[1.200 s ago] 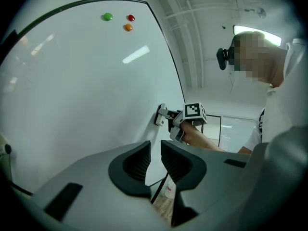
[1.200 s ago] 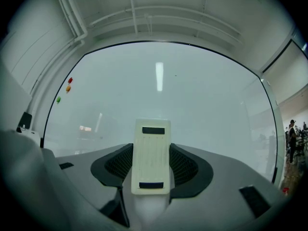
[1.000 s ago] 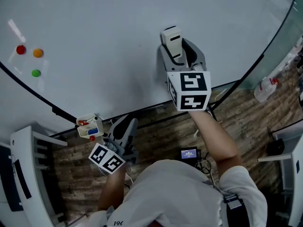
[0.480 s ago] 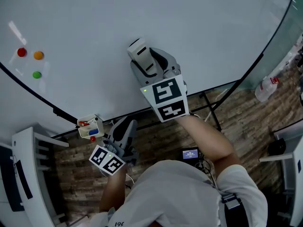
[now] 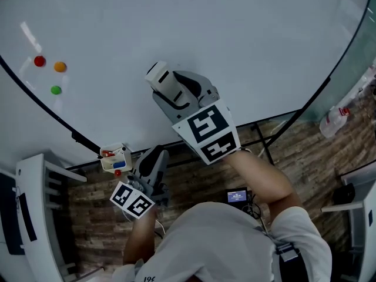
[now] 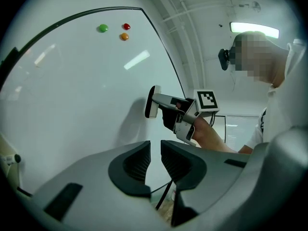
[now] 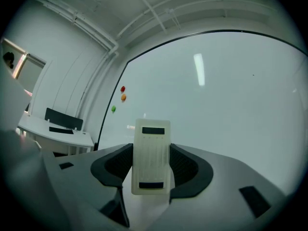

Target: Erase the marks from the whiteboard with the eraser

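The whiteboard (image 5: 235, 46) fills the upper head view, and I see no pen marks on its surface. A white eraser (image 5: 160, 77) lies with its pad against the board, and my right gripper (image 5: 169, 90) is shut on it. In the right gripper view the eraser (image 7: 151, 155) stands upright between the jaws of the right gripper (image 7: 151, 170). The left gripper view shows the eraser (image 6: 152, 101) touching the board (image 6: 72, 95). My left gripper (image 5: 153, 158) hangs below the board's lower edge, its jaws nearly together with nothing between them; it also shows as the left gripper (image 6: 155, 153).
Red (image 5: 39, 61), orange (image 5: 60, 67) and green (image 5: 55, 90) magnets sit at the board's left. A small white box (image 5: 114, 157) with red and blue items hangs at the lower edge. A spray bottle (image 5: 333, 118) stands on the floor right; a white desk (image 5: 35, 204) is left.
My right gripper has slid the eraser leftward and slightly down across the board. The left gripper has stayed put below the board.
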The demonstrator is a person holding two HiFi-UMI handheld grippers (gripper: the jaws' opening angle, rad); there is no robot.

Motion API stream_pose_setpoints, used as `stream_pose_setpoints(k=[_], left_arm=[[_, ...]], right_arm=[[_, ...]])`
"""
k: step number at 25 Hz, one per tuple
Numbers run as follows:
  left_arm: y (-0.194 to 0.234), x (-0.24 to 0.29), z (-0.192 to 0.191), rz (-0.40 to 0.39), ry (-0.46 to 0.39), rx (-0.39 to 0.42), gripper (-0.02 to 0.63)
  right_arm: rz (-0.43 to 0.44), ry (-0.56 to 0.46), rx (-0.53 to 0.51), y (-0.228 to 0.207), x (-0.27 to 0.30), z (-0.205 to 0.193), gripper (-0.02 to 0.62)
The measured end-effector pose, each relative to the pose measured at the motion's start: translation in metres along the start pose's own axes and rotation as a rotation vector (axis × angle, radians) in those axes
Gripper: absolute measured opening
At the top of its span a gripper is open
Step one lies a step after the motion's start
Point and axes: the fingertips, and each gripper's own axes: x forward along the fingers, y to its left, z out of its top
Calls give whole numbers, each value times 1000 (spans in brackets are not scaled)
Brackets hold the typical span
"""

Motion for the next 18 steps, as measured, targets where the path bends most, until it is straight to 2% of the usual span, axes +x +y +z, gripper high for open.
stream_pose_setpoints(k=[6,18], left_arm=[[-3,14,7,-18,-6,25,55],[-24,59,26,-86,-1,98,55]], right_arm=[[-39,-22,-53,-24,-20,17,252],[-214,-53,-83,-106,-75,39,252]])
